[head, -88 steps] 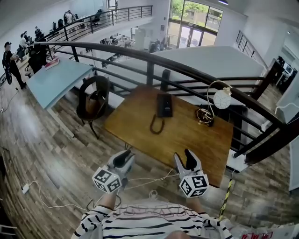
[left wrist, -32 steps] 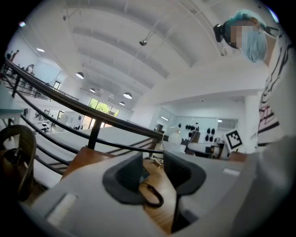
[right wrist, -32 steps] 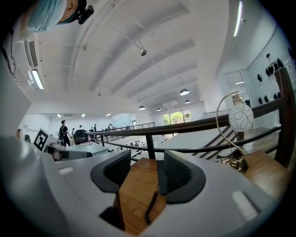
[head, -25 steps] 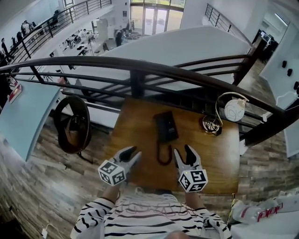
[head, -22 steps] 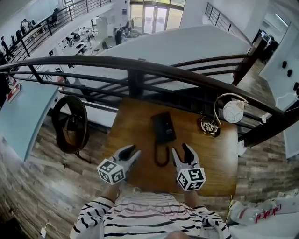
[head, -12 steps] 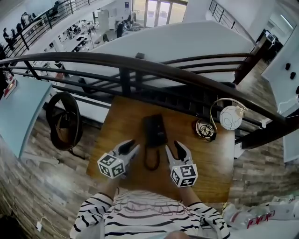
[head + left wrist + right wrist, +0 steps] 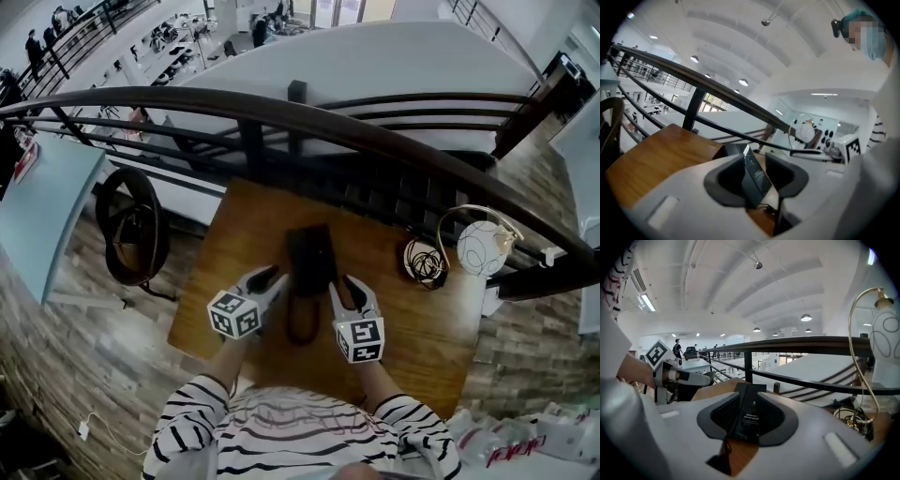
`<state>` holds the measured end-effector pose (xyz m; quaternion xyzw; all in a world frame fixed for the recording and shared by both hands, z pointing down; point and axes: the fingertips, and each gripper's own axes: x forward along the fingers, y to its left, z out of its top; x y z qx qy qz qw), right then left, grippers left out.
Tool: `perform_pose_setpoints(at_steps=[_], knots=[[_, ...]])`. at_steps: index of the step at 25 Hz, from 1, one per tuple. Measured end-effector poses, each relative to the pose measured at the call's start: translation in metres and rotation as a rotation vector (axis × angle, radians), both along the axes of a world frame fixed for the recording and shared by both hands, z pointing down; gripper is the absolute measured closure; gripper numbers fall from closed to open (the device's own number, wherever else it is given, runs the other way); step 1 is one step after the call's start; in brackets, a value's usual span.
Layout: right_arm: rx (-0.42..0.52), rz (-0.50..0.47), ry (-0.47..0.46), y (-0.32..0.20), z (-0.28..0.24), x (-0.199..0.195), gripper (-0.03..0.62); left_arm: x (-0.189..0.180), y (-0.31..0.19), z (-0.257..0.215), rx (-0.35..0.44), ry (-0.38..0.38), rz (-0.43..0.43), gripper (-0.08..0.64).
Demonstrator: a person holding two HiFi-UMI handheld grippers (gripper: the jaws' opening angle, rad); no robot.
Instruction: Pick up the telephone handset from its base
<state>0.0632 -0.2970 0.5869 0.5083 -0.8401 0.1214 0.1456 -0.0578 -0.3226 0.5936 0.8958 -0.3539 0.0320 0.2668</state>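
A dark railing [image 7: 309, 117] curves across the upper head view and is cut off at both edges; the floor beyond it lies far below. Beneath the railing stands the wooden surface [image 7: 412, 328], its near edge hidden by the person's striped shirt [image 7: 300, 431], which the bottom edge crops. A dark chair [image 7: 131, 234] stands beside the surface's left edge. At the right rear corner a lamp [image 7: 483, 248] with a pale globe rises on a thin curved stem, and a coil of wire [image 7: 427, 262] lies at its foot. The telephone [image 7: 310, 258] lies at the middle of the surface as one dark block; its handset cannot be told apart from the base in any view. The left gripper [image 7: 265, 276] sits just beside the telephone's left edge, jaws moderately apart and holding nothing; its own view shows the telephone's near corner through the gap. The right gripper [image 7: 354, 284] sits just beside the right edge; its jaws have just been closing and stand partly apart, with the telephone filling the gap between them, though contact with the pads cannot be made out. A dark cord [image 7: 289, 319] loops from the telephone's near end between the two grippers.
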Motion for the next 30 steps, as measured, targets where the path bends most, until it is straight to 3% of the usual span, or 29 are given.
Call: perform_pose_setpoints(at_steps=[13,17,24,30], knots=[[-0.092,-0.081,0.056,-0.044,0.082,0.002,0.503,0.034,-0.053,0.075,-0.178,-0.037,0.009,0.393],[-0.108,-0.111,0.078,-0.050,0.101,0.001,0.514,0.037,-0.065,0.091,-0.228,-0.017,0.006,0.374],[-0.136,-0.124,0.086,-0.057,0.118,0.002,0.528,0.048,-0.080,0.101,-0.283,0.002,0.009,0.345],[-0.126,-0.132,0.116,-0.060,0.127,0.001,0.535,0.047,-0.086,0.107,-0.310,0.012,-0.019,0.367]])
